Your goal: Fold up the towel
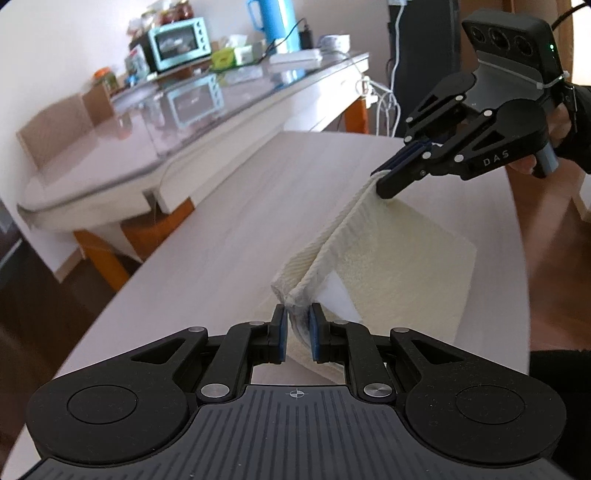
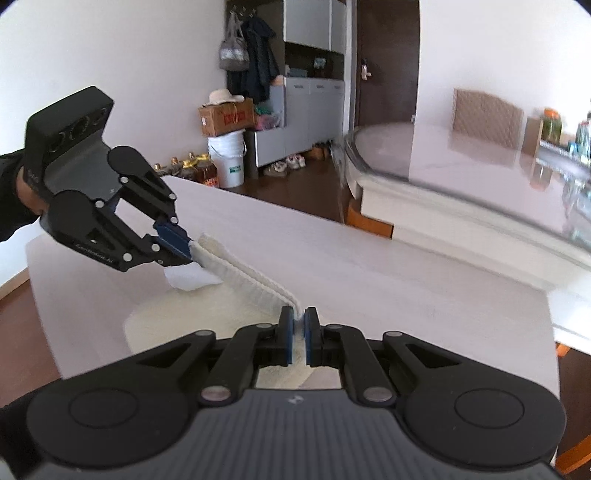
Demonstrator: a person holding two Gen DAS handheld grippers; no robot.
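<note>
A cream towel (image 1: 388, 251) hangs doubled over a pale wooden table (image 1: 229, 221), its ribbed hem stretched taut between both grippers. My left gripper (image 1: 298, 325) is shut on one corner of the hem. In the same view my right gripper (image 1: 384, 184) pinches the far corner, held by a gloved hand. From the right wrist view, the right gripper (image 2: 299, 325) is shut on the towel (image 2: 240, 269) hem, and the left gripper (image 2: 190, 253) clamps the other end. The towel's lower part rests on the table (image 2: 388, 280).
A glass-topped side table (image 1: 155, 147) stands beyond the far edge, carrying a teal toaster oven (image 1: 181, 42), a blue kettle (image 1: 273, 22) and small boxes. Cables hang at its end. In the right wrist view a cardboard box (image 2: 227, 114), white bucket (image 2: 229, 157) and cabinets (image 2: 314, 110) stand across the floor.
</note>
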